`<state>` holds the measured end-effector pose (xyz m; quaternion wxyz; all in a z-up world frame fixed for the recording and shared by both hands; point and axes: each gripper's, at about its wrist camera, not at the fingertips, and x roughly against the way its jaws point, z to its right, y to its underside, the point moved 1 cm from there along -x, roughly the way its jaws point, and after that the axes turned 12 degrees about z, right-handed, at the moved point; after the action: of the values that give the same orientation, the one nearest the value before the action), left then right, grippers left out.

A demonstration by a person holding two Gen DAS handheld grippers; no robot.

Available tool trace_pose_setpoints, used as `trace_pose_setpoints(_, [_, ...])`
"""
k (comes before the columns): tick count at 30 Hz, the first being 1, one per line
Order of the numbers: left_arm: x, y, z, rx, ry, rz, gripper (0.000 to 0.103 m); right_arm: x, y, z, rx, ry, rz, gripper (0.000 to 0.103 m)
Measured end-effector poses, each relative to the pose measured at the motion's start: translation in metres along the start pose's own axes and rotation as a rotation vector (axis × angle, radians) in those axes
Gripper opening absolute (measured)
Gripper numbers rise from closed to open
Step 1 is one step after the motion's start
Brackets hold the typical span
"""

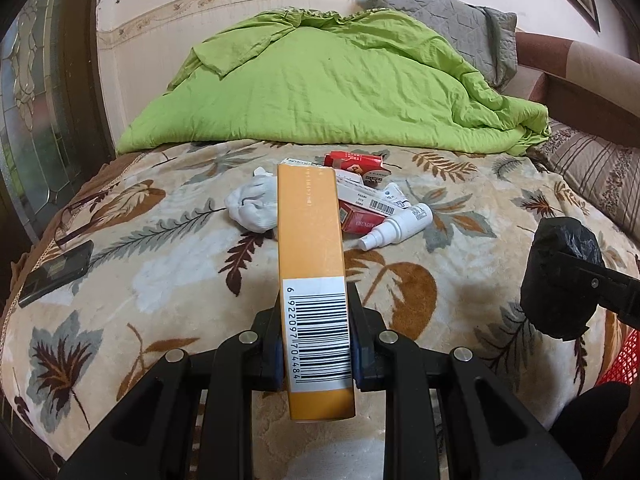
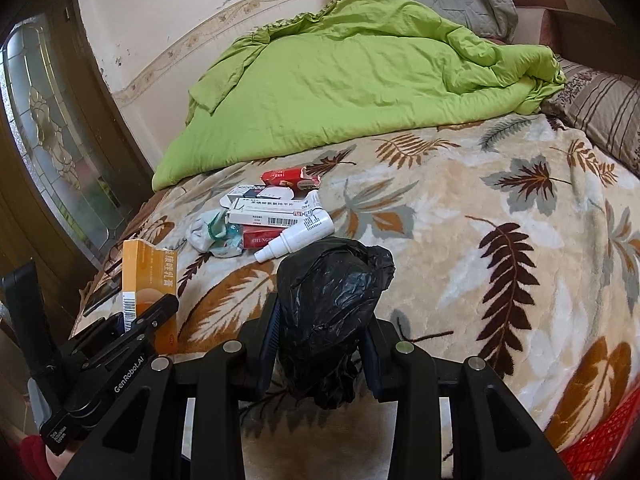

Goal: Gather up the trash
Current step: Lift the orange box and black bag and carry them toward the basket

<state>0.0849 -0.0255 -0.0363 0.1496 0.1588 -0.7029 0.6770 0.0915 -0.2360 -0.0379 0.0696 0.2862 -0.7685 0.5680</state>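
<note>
While left fingers [image 1: 317,344] clamp orange box [image 1: 310,224], right fingers [image 2: 320,344] grip black bag [image 2: 332,288] between them.

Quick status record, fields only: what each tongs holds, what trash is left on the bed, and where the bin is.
left tongs: shut on orange box, gripped near its barcode end
right tongs: shut on crumpled black plastic bag
trash left on blanket: white spray bottle, red packs, white medicine boxes, white crumpled wad, all in one cluster
other item: dark phone-like object at the blanket's left edge
bin: red mesh basket partly visible at lower right, contents hidden
</note>
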Motion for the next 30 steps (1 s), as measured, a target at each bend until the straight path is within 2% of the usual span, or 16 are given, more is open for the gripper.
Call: trace_pose_setpoints(30, [0.004,0.001,0.015,-0.036,0.046,0.02,0.023,0.005,-0.001,0.006,-0.021,0.008,0.004,0.039])
